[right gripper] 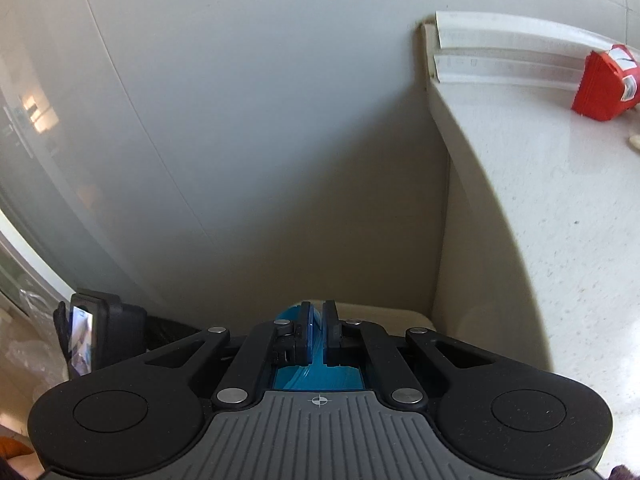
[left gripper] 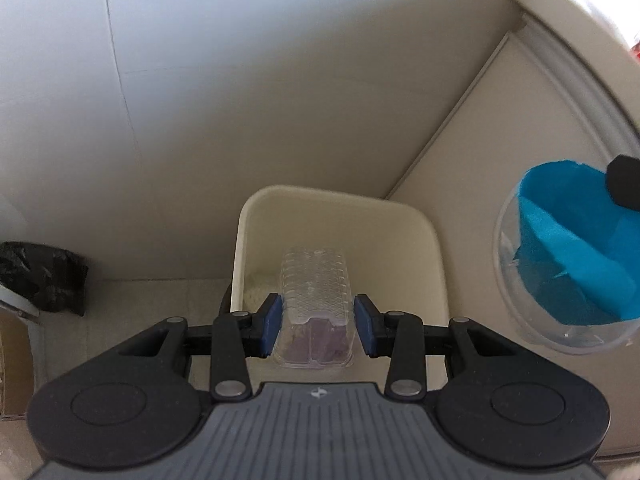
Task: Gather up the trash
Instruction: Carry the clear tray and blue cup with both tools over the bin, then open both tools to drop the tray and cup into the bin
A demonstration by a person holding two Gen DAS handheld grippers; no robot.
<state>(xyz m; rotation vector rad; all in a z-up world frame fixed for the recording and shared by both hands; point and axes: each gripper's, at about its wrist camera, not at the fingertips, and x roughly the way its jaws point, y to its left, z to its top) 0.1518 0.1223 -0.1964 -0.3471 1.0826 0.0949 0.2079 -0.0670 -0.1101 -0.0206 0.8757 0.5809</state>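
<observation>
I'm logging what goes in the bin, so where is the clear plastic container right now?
In the left wrist view, the clear plastic container sits centre frame between the left gripper pads, held over the open cream bin.

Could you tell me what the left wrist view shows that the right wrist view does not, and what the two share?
Only the left wrist view shows the left gripper holding a clear plastic container over the open cream bin, a black bag on the floor, and a clear cup with blue paper inside.

Only the right wrist view shows the red packet on the white counter and the right gripper, shut on something blue, probably that cup's rim.

Both show the plain wall and the bin, barely visible in the right view.
</observation>
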